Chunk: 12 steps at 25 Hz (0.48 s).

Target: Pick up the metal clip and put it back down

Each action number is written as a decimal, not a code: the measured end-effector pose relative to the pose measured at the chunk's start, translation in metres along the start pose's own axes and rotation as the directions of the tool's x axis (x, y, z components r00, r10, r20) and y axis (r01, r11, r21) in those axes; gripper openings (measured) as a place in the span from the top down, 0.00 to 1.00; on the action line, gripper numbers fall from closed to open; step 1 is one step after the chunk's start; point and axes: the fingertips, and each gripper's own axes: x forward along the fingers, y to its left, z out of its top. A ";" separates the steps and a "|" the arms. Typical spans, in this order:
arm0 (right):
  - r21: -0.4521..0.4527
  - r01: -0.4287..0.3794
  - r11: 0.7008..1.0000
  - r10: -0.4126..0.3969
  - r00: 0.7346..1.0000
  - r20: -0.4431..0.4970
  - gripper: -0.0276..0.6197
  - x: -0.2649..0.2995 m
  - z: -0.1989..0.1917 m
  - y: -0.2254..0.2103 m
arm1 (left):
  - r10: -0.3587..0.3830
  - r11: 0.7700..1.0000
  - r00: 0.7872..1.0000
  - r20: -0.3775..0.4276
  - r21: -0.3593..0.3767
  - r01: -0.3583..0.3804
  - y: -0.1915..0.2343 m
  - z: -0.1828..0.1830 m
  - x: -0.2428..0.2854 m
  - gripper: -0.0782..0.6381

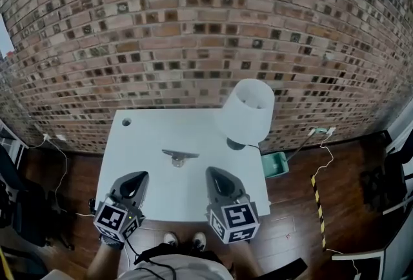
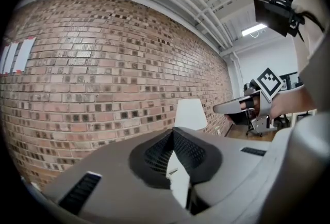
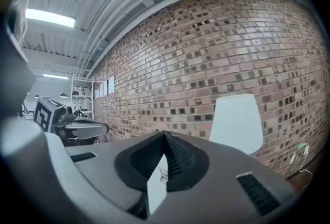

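The metal clip (image 1: 179, 156) lies flat near the middle of the white table (image 1: 155, 198), untouched. My left gripper (image 1: 137, 177) and right gripper (image 1: 213, 173) hover over the table's front half, a short way nearer to me than the clip, one on each side of it. Both are shut and hold nothing. In the left gripper view the jaws meet at the left gripper's tip (image 2: 173, 131), and the clip (image 2: 171, 171) shows small through the slit below. In the right gripper view the right gripper (image 3: 165, 135) is likewise shut, with the clip (image 3: 162, 176) visible beyond it.
A white lamp (image 1: 246, 111) stands at the table's back right corner. A cable hole (image 1: 126, 122) sits at the back left. A brick wall (image 1: 193, 27) rises behind. On the wooden floor to the right are a green box (image 1: 276, 162) and a yellow-black cord (image 1: 317, 201).
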 end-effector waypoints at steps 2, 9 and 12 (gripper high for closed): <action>0.000 0.006 1.000 -0.006 1.000 -0.002 0.98 0.008 0.001 0.002 | -0.008 1.000 1.000 0.002 0.001 0.008 0.007 0.001 0.003 0.88; -0.047 0.030 0.998 -0.031 0.999 -0.020 0.98 0.039 0.003 0.003 | -0.073 0.997 0.997 -0.001 -0.003 0.073 0.022 -0.003 0.006 0.88; -0.107 0.045 0.993 -0.051 0.997 -0.051 0.98 0.054 0.000 0.000 | -0.089 0.996 0.996 -0.003 -0.024 0.089 0.033 -0.009 0.004 0.88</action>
